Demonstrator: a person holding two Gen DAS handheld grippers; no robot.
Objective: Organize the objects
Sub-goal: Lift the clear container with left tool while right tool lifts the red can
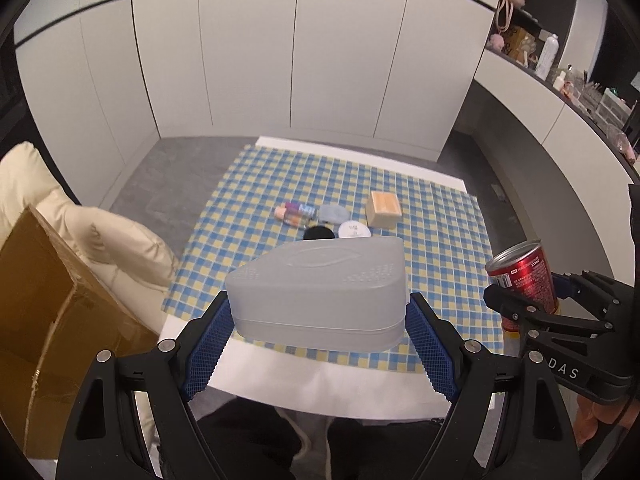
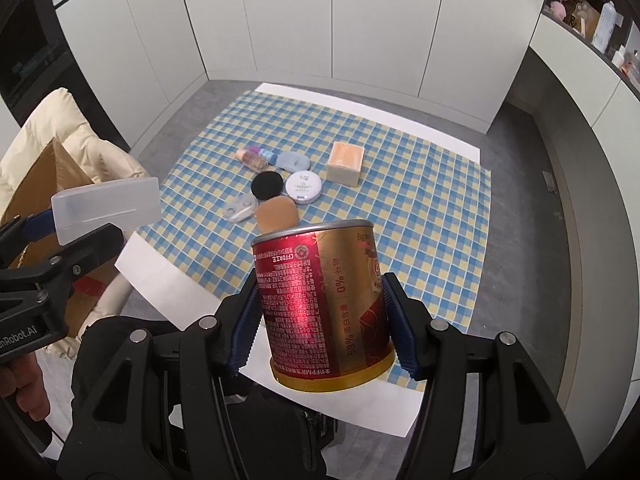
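Left wrist view: we see the left gripper (image 1: pixel 318 320) clamped on a frosted plastic box (image 1: pixel 320 292), one blue-padded finger on each end, box held clear above the near edge of the desk (image 1: pixel 320 392). Box is closed; contents cannot be told through the cloudy wall. Right gripper (image 2: pixel 322 320) is clamped on a red-and-gold can (image 2: pixel 324 308), fingers pressing its two sides, can tilted, also clear of the desk. Its top faces away; we cannot tell what is in it.

On the checked cloth (image 2: pixel 420 220), well beyond both grippers, a loose cluster: small bottles (image 2: pixel 256 158) lying down, a pale blue case (image 2: pixel 294 160), a black round pad (image 2: pixel 267 185), a white compact (image 2: pixel 305 186), a grey lens case (image 2: pixel 240 208), a tan sponge (image 2: pixel 277 213), and a wooden block (image 2: pixel 346 164) just right of them. None sits in a container.

Cardboard carton (image 1: pixel 52 320) stands open at left, against a cream cushion (image 1: pixel 120 248); inside not visible.
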